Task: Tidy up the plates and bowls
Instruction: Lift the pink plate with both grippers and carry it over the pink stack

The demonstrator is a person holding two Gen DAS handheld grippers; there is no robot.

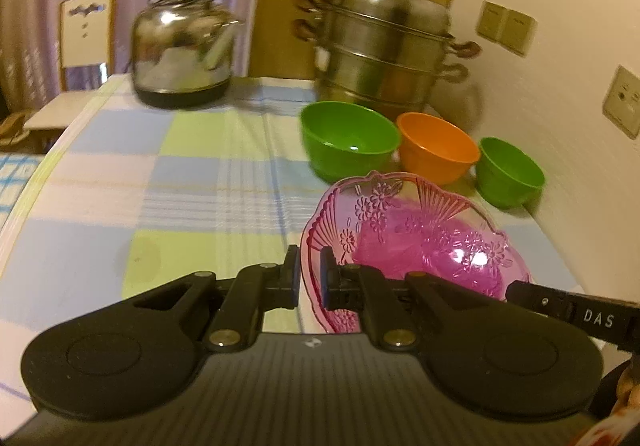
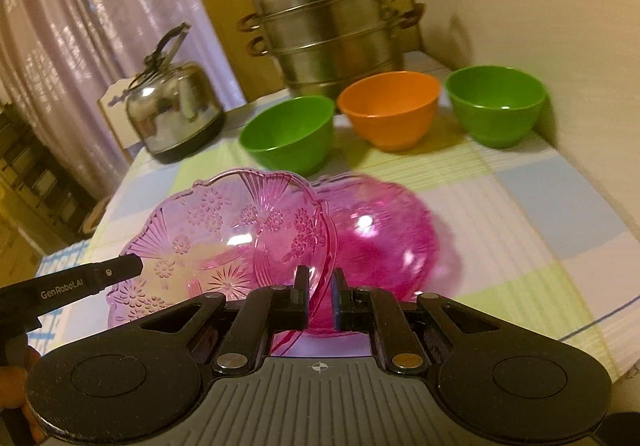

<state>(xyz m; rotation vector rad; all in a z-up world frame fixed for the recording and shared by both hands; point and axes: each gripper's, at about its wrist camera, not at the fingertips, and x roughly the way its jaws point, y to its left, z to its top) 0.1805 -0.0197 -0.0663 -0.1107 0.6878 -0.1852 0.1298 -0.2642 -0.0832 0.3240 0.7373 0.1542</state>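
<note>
Left gripper (image 1: 309, 278) clenched on the near rim of the pink glass dish (image 2: 224, 242), right gripper (image 2: 319, 294) clenched on its opposite rim. Held tilted above the checked worktop (image 1: 180, 182), over a darker pink dish (image 2: 384, 238). Beyond, two green bowls (image 2: 290, 138) and an orange bowl (image 2: 390, 108).

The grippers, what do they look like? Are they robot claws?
Kind of! Each one is matte black plastic. The left gripper and the right gripper both have two round pads at the back, a ribbed grey body between them, hinged arms with shiny metal rivets, and blue-lined fingertips. White letters show on their sides: "DAS" on the right one, "GenRobot.AI" on the left one. No cables show.
</note>
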